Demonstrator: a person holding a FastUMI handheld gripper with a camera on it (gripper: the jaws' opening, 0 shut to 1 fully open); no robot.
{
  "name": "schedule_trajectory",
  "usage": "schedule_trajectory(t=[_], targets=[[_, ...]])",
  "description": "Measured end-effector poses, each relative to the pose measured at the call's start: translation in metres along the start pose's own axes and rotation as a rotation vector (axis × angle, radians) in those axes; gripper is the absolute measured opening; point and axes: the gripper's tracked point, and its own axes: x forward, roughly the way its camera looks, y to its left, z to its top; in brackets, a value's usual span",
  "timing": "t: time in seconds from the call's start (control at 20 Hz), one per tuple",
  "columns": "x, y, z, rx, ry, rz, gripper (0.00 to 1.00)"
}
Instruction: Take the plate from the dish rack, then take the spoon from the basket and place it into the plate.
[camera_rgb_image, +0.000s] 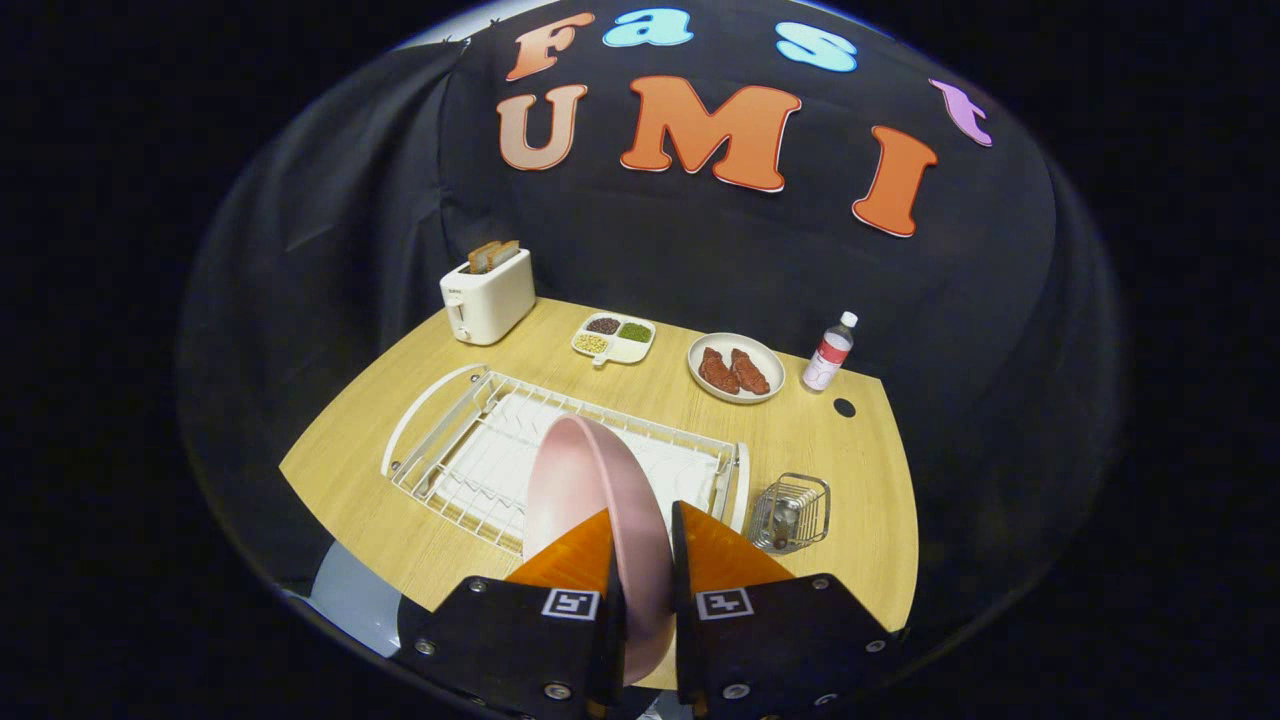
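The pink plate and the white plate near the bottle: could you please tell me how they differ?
The pink plate stands on edge, clamped between the fingers of the hand-held gripper above the dish rack; the white plate lies flat on the table. The pink plate is empty; the white plate holds two reddish-brown food pieces. Both are round.

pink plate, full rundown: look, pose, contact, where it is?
The pink plate is round, smooth and glossy, plastic or glazed by its look, with a shallow dished face and a thin rim. It stands on edge, tilted, its near rim running down between the gripper fingers, which press on it from both sides. It sits over the near side of the white wire dish rack; whether it rests in the rack or is lifted clear cannot be told. The wire basket stands apart beside it.
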Motion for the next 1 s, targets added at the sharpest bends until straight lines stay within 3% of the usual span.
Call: schedule_trajectory(t=[0.55, 1.0], targets=[[-0.017, 0.016, -0.066, 0.109, -0.034, 0.120, 0.21], [0.009, 0.011, -0.145, 0.260, 0.017, 0.151, 0.21]])
